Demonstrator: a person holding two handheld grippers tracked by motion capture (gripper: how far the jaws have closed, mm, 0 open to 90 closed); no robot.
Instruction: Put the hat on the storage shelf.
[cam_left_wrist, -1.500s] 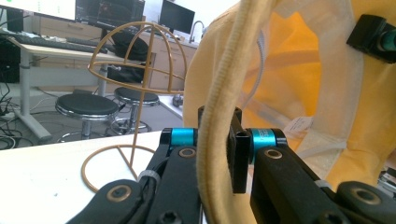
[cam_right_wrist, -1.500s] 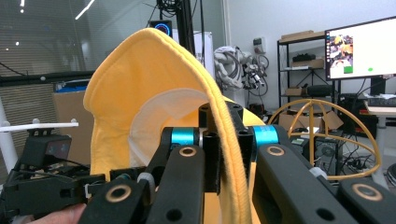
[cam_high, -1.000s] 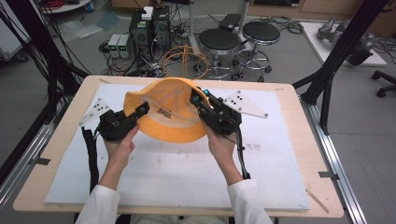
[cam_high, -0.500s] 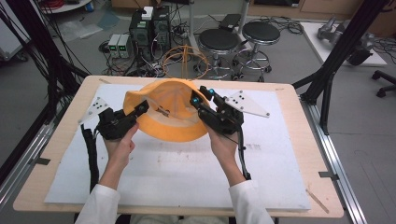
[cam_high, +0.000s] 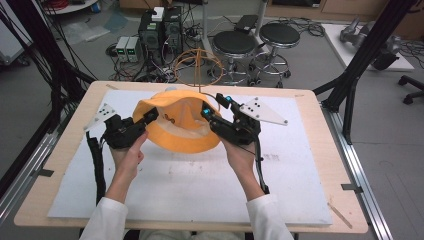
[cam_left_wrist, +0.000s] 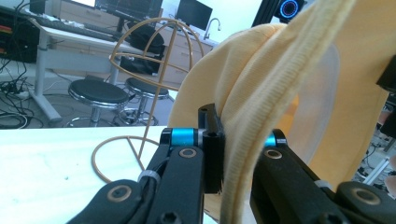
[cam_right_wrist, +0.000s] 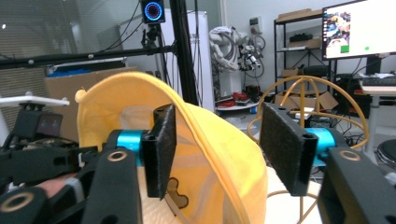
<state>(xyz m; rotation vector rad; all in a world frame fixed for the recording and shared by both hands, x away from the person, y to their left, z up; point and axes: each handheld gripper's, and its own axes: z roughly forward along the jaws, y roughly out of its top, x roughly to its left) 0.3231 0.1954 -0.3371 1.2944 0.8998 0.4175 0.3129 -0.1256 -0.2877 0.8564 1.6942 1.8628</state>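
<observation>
Above the far middle of the desk (cam_high: 300, 150), my left claw (cam_high: 148, 117) grips the yellow hat's (cam_high: 182, 131) rim; my right claw (cam_high: 206, 111) stays unclenched, jaws straddling the opposite rim.

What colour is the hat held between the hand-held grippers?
Yellow-orange hat, with a paler lining inside; clearest in the high view.

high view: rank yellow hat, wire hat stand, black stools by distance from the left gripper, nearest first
1. yellow hat: its brim sits between the jaws of the left gripper, at the table's middle.
2. wire hat stand: behind the hat, at the table's far edge, right of the gripper.
3. black stools: on the floor beyond the table, farther right.
</observation>
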